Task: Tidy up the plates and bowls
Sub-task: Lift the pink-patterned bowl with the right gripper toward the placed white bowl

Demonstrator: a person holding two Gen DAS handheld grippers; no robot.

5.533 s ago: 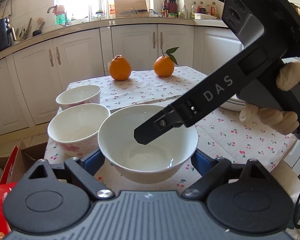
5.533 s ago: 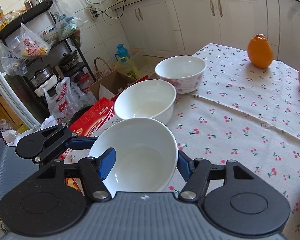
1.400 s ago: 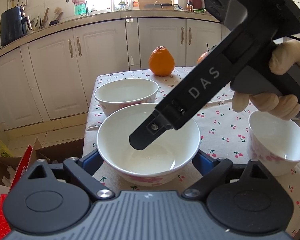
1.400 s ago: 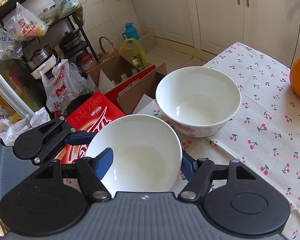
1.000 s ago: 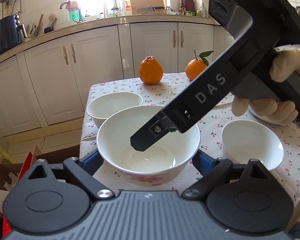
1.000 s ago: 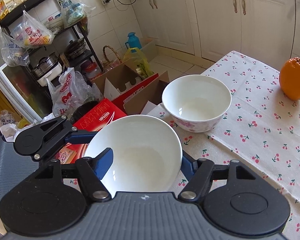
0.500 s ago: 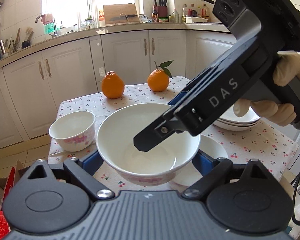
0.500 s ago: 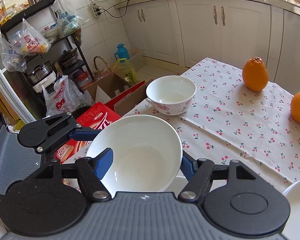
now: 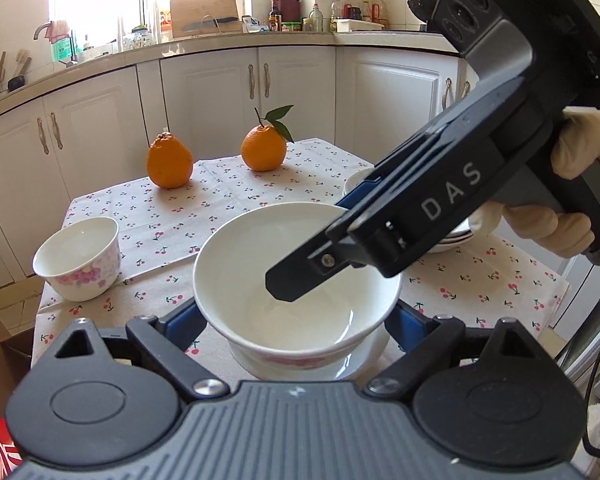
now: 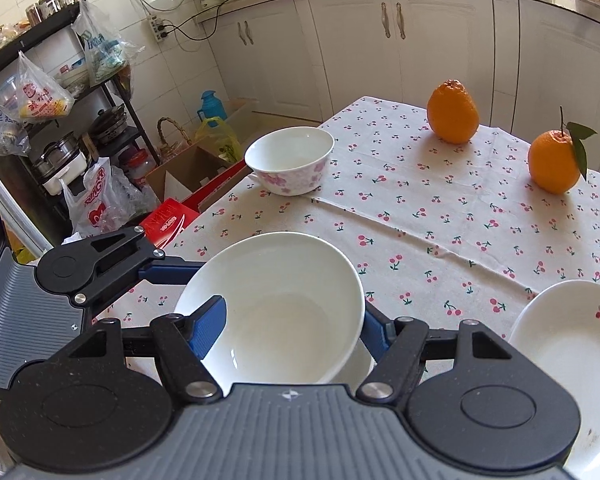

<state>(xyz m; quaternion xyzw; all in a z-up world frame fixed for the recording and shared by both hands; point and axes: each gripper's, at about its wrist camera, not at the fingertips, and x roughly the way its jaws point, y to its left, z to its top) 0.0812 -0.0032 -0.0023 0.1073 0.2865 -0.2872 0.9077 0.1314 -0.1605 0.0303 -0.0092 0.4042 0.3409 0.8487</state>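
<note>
- The left claw (image 9: pixel 296 320) grips the big bowl (image 9: pixel 292 256) across its width, with one blue finger pressed on each side.
- The right claw (image 10: pixel 292 330) is clamped on the same bowl, with one finger inside it and one outside, pinching the wall.
- A gloved hand (image 9: pixel 572 224) holds the right claw's handle.
- The big bowl is up off the tabletop (image 9: pixel 220 200), between the two claws, and it is white and empty (pink flowers show low on its outside).
- Another white dish (image 9: pixel 364 356) sits right under the big bowl. Only its edge shows, and I cannot tell if the two touch.
- A small bowl (image 10: pixel 290 160) with pink flowers stands alone near the far left corner of the tabletop, well apart from the big bowl.
- A plate (image 10: pixel 560 360) with a fruit picture lies to the right, near the big bowl.
- Two oranges stand at the far side, a bumpy one (image 10: pixel 452 112) and one with a leaf (image 10: pixel 554 162), a little apart from each other.
- A cloth with little cherries covers the tabletop.
</note>
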